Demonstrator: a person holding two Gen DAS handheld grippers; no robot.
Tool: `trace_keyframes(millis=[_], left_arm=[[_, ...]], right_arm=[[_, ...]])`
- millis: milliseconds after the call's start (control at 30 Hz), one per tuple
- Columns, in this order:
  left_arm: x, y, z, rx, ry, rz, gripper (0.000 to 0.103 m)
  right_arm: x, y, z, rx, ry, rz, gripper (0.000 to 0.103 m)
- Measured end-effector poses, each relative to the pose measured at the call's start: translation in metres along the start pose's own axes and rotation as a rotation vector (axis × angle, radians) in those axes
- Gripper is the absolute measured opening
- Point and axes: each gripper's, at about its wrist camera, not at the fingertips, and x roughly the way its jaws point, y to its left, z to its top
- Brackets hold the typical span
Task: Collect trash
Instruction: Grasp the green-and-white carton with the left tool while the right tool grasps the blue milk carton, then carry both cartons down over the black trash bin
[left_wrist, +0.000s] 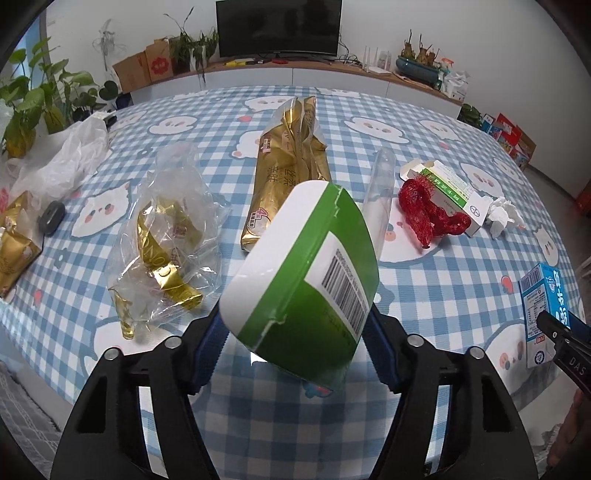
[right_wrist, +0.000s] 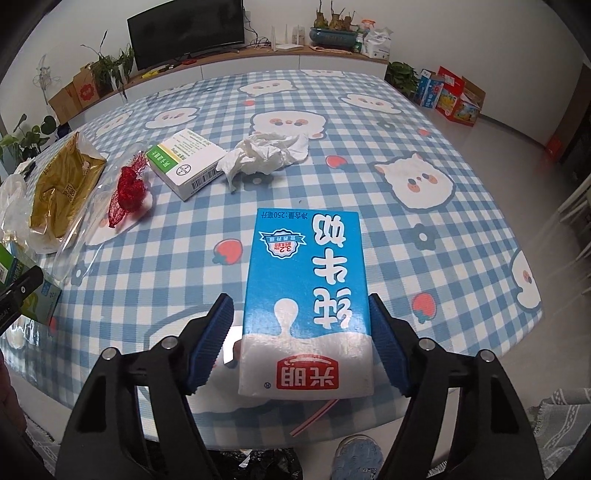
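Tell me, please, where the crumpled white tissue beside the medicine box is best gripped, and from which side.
Grip the crumpled white tissue across its bunched middle, coming down from above. It lies low and loose on the tablecloth, with ridged folds to pinch. Its right side looks freest; the medicine box sits close on its left.

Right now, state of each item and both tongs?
left tongs: shut on green-and-white box, lifted, tilted
right tongs: shut on blue milk carton, print upside down in the right wrist view
medicine box: lying flat, end flap open
white tissue: crumpled
red mesh: bunched
gold bag: lying flat
clear wrapper: crumpled
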Motion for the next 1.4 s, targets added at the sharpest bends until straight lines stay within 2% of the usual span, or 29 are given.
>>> trace_keyframes(millis=[100, 433, 667, 867, 1400], left_arm=[[-0.001, 0.0, -0.001, 0.002, 0.003, -0.004, 0.057], [-0.006, 0.002, -0.001, -0.011, 0.014, -0.001, 0.055], [-0.02, -0.003, -0.005, 0.003, 0.001, 0.021, 0.055], [-0.039, -0.009, -0.01, 0.003, -0.003, -0.005, 0.055], [-0.083, -0.037, -0.053, 0.031, -0.009, -0.037, 0.055]], right_arm=[[0.0, -0.001, -0.001, 0.008, 0.004, 0.005, 0.061], [-0.003, 0.001, 0.0, 0.004, -0.006, 0.014, 0.061], [-0.015, 0.004, -0.001, -0.004, -0.027, 0.021, 0.061], [-0.027, 0.006, -0.003, -0.016, -0.048, 0.037, 0.061], [-0.068, -0.001, -0.034, -0.052, -0.087, 0.062, 0.061]])
